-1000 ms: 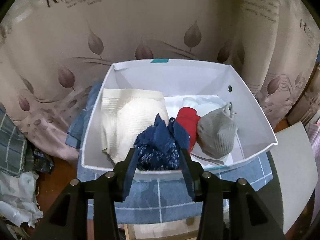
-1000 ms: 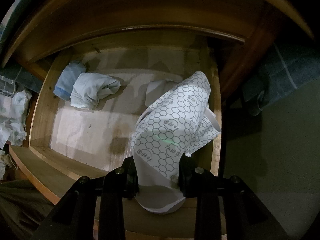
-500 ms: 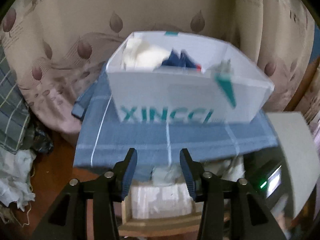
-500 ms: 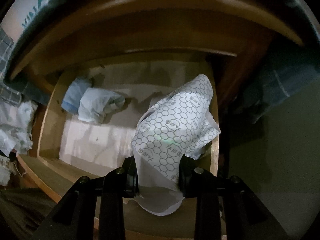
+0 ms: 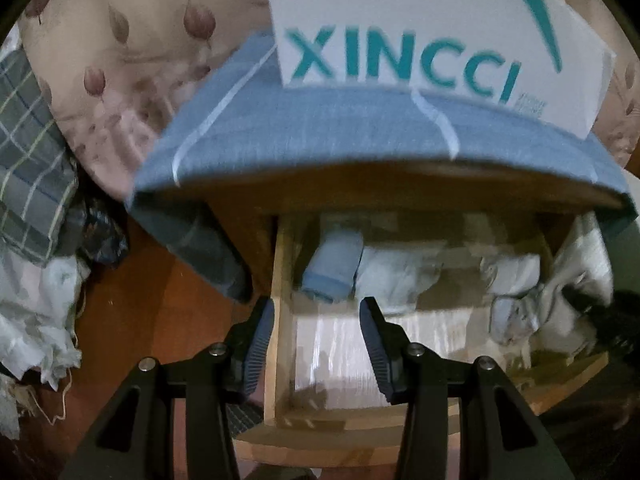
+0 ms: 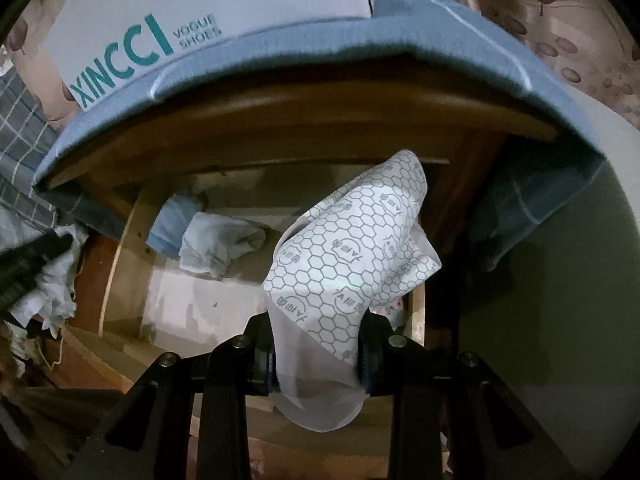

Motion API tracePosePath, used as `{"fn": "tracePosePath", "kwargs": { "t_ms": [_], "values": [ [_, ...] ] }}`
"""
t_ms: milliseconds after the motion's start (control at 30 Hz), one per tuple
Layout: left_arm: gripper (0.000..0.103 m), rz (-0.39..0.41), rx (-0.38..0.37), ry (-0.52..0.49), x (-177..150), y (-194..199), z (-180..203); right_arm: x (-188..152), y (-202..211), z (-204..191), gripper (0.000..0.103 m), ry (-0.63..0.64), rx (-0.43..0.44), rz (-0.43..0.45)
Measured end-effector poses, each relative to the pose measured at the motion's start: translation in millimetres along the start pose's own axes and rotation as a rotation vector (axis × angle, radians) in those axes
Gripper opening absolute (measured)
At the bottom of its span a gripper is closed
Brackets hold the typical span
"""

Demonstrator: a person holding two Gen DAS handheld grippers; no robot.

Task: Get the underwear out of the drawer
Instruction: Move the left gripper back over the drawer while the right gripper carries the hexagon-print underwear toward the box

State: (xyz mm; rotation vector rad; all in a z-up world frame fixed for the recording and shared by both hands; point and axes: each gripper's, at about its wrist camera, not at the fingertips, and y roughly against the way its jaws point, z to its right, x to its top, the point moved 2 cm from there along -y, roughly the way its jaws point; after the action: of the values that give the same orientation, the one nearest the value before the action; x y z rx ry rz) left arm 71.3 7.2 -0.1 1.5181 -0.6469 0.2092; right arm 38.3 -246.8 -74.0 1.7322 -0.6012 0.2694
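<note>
Underwear is in two places. Your right gripper (image 6: 318,354) is clamped on a white piece printed with grey hexagons (image 6: 352,256), which stands up out of the jaws above the right side of the open wooden drawer (image 6: 120,248). The rest lies at the far end of the drawer: a rolled light-blue piece (image 5: 332,266) by the left wall and a crumpled pale piece (image 5: 390,276) just beside it on the right.

Your left gripper (image 5: 318,344) hangs with its jaws apart and nothing between them, straddling the drawer's left wall near the front. Only its view shows more pale cloth (image 5: 516,292) bunched at the drawer's right end, where the picture is blurred, so you cannot tell the separate pieces there. That same view shows the checked cloth (image 5: 28,160) and white rags (image 5: 36,312) heaped on the left.

Your right view, looking from nearer the right side, gives the sharper picture of the white box (image 6: 208,12) with teal lettering, standing on a blue cloth (image 6: 460,36) draped over the cabinet top above the drawer. It also catches a dark bit of the left gripper at its left edge, and the leaf-patterned curtain (image 6: 560,12) at far right.
</note>
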Motion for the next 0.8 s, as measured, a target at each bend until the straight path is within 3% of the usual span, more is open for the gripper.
{"fn": "tracePosePath", "kwargs": {
  "t_ms": [367, 467, 800],
  "values": [
    [0.047, -0.032, -0.036, 0.028, -6, -11, -8, 7, 30, -24, 0.027, 0.03, 0.02, -0.032],
    [0.048, -0.069, -0.072, 0.066, -8, -17, -13, 8, 43, -34, 0.027, 0.067, 0.009, -0.02],
    [0.048, -0.07, -0.053, 0.064, -8, -16, -16, 15, 104, -61, 0.027, 0.143, -0.017, 0.04]
  ]
}}
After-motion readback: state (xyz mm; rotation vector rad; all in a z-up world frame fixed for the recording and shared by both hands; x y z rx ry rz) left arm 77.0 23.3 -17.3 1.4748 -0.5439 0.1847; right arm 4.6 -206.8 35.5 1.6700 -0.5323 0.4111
